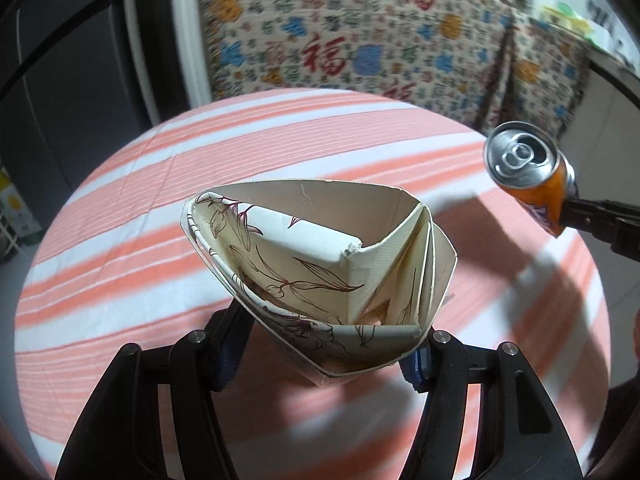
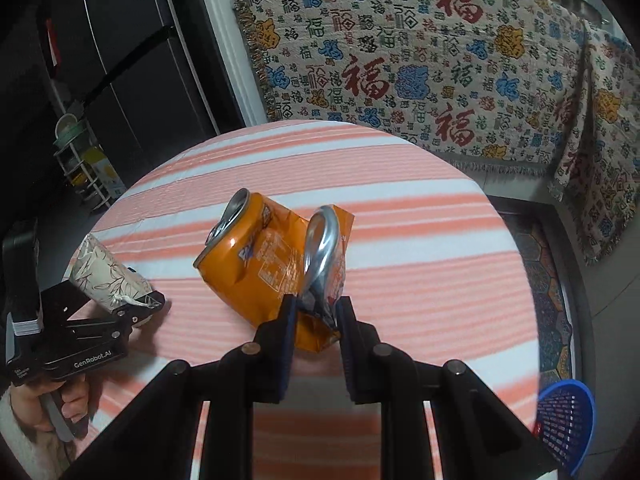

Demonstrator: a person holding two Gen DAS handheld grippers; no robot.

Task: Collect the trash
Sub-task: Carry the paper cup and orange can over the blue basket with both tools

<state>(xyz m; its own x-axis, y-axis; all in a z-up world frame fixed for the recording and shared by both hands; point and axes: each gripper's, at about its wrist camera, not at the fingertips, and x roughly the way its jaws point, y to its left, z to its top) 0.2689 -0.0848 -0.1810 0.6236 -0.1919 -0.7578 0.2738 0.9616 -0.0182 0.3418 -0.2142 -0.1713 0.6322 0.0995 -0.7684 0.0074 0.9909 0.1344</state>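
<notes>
Your left gripper (image 1: 326,344) is clamping the crumpled paper cup (image 1: 316,264) and your right gripper (image 2: 316,312) is pinching the crushed orange can (image 2: 260,264), both lifted above the striped table (image 2: 420,280); you are still needing to drop them in the blue basket (image 2: 568,412).

Left gripper (image 1: 320,356): matte black linkage arms with round silver rivets, blue pads on its fingers (image 1: 226,360); white "GenRobot.AI" lettering on its black body; right gripper (image 2: 316,320) matches; bare-skinned hand (image 2: 44,404), pale cuff.

Striped tablecloth (image 2: 400,184), patterned blanket (image 2: 440,60)
</notes>
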